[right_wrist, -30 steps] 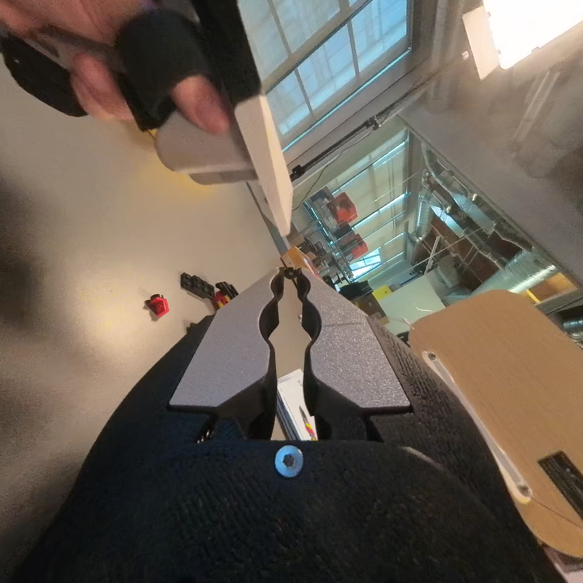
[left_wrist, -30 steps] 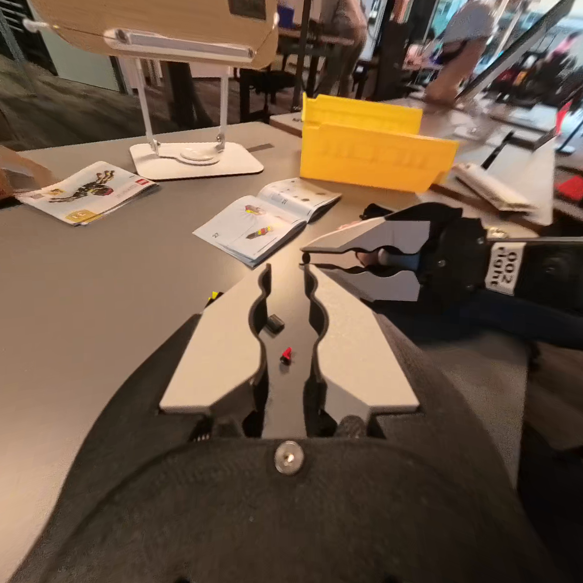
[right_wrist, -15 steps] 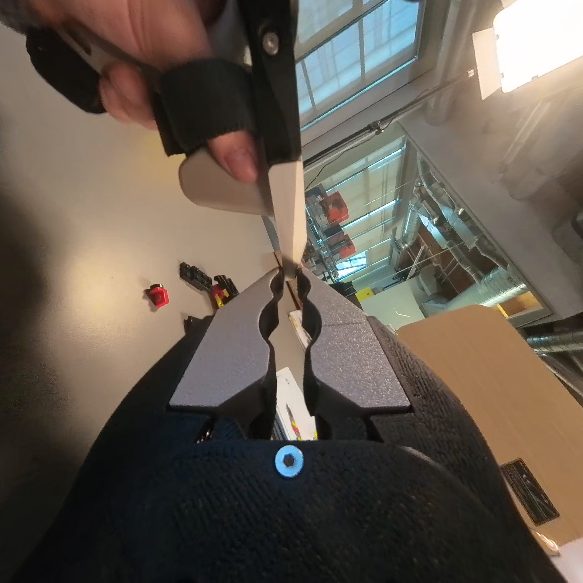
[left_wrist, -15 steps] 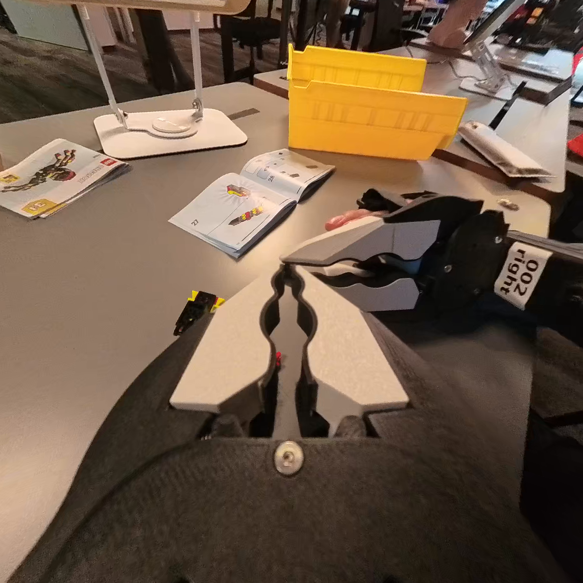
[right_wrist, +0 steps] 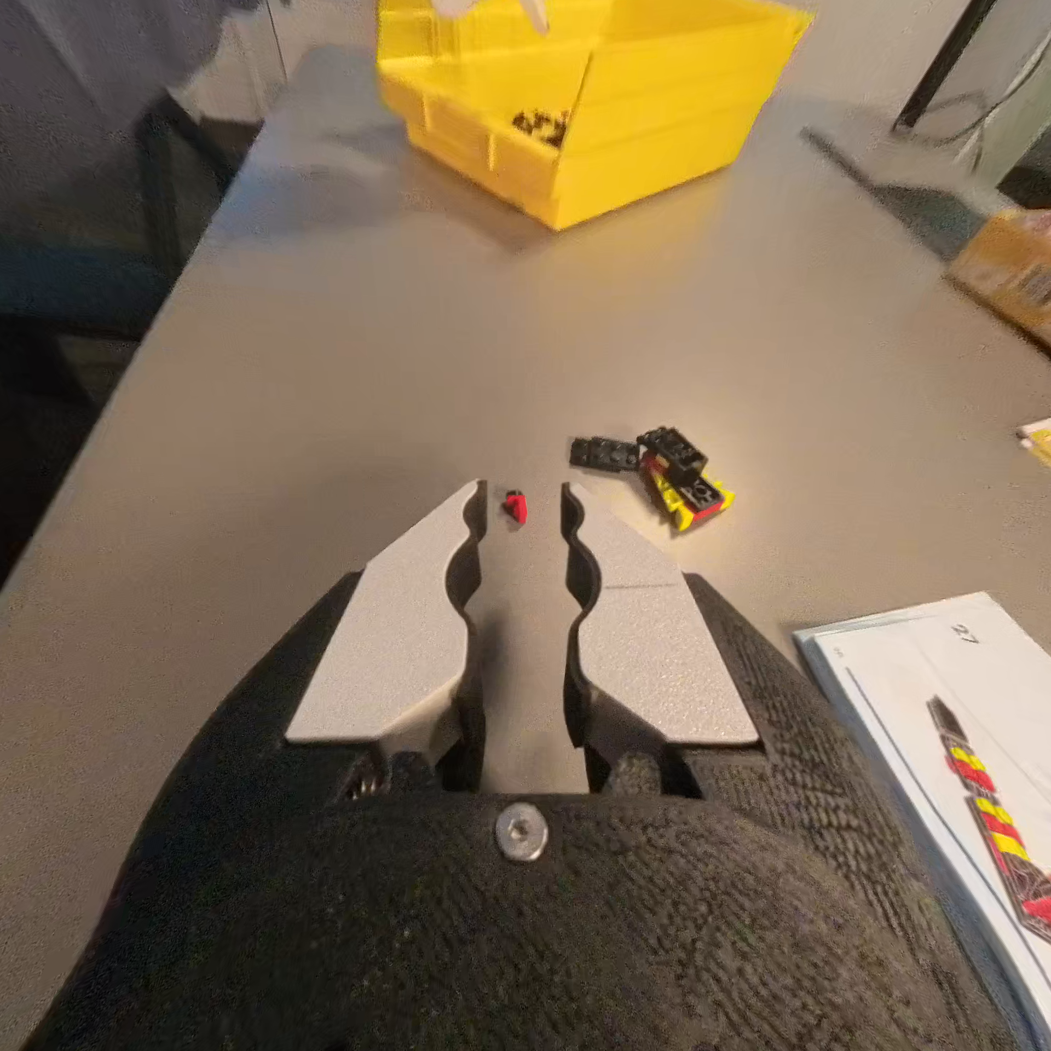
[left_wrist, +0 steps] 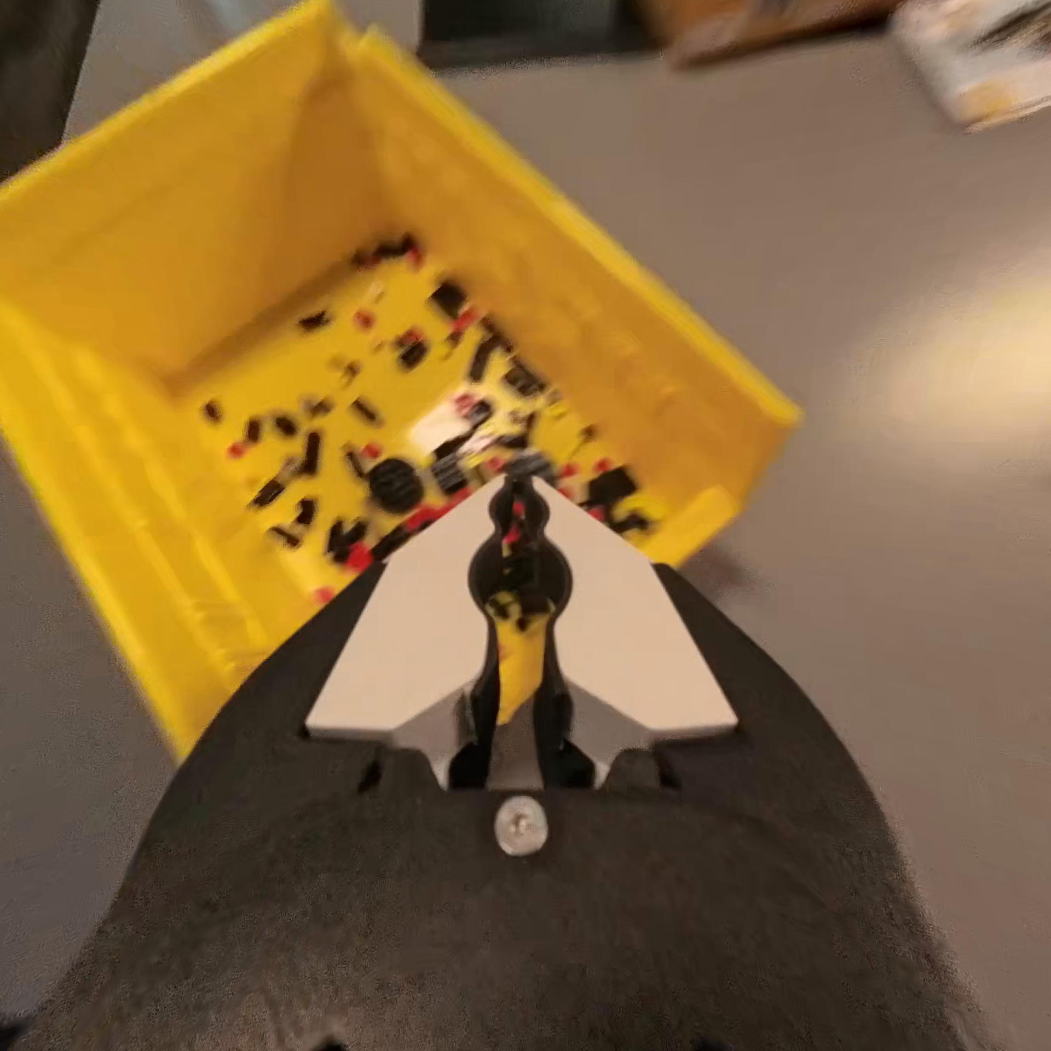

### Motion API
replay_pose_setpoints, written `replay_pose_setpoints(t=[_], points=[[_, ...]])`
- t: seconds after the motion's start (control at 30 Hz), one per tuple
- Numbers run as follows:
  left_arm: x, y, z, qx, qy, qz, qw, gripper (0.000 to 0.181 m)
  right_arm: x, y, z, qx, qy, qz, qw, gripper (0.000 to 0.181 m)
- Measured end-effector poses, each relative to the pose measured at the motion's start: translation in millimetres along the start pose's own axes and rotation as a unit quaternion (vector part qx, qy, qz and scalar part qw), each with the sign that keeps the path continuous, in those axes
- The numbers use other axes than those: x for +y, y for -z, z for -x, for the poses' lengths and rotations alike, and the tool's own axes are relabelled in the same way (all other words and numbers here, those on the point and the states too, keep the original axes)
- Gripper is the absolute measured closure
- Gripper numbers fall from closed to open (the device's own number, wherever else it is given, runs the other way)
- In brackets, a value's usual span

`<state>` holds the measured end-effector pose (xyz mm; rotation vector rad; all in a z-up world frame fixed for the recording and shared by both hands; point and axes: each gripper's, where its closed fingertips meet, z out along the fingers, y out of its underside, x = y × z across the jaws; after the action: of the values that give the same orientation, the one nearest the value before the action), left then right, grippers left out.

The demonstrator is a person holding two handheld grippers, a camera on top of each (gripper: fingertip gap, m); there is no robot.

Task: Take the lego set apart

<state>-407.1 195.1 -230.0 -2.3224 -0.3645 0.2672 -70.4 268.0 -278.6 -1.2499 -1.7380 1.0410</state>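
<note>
Open instruction booklet (right_wrist: 938,768) lying right of right gripper (right_wrist: 523,486), whose jaws are gaping around a small red piece (right_wrist: 516,505) without touching; partly dismantled lego chunk (right_wrist: 677,480) sitting nearby. Left gripper (left_wrist: 518,483) hovering over yellow bin (left_wrist: 170,227) of loose pieces (left_wrist: 398,432), tips nearly together; grip unclear through blur.

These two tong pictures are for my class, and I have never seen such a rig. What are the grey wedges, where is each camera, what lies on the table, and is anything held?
The grey wedges are hand-held tongs; a camera sits behind each pair, looking along it. In the left view the left tongs hang nearly closed above an open yellow plastic bin of loose black and red bricks; blur hides whether they grip anything. In the right view the right tongs are open and empty, low over the grey table. Between their tips lies a small red brick. To its right lie a flat black plate and a black, yellow and red brick clump. An open instruction booklet lies nearer.
</note>
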Motion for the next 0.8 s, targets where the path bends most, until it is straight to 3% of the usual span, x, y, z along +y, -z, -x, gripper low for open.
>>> replay_pose_setpoints(t=[0.07,0.2,0.43,0.57,0.7,0.8], points=[[17.8,-10.1,25.0,-0.023,0.011,0.058,0.998,0.177,10.1,-7.8,0.4,0.003,0.007,0.041,0.999,0.158],[41.9,-21.9,40.6,-0.025,0.06,0.137,0.988,0.112,28.7,-22.3,2.2,-0.006,0.013,0.114,0.993,0.16],[51.6,-24.4,23.8,0.039,0.108,0.186,0.976,0.074,30.7,-34.3,2.9,-0.025,0.004,0.135,0.991,0.174],[51.0,-23.5,13.4,0.1,0.141,0.205,0.963,0.068,30.4,-33.7,4.0,-0.027,0.008,0.134,0.991,0.179],[19.3,-17.1,-17.4,0.272,0.214,0.165,0.923,0.075,27.8,-32.8,2.5,-0.016,0.018,0.125,0.992,0.179],[12.3,-17.4,-16.0,0.301,0.243,0.172,0.906,0.081,23.4,-31.1,0.1,-0.008,0.017,0.11,0.994,0.179]])
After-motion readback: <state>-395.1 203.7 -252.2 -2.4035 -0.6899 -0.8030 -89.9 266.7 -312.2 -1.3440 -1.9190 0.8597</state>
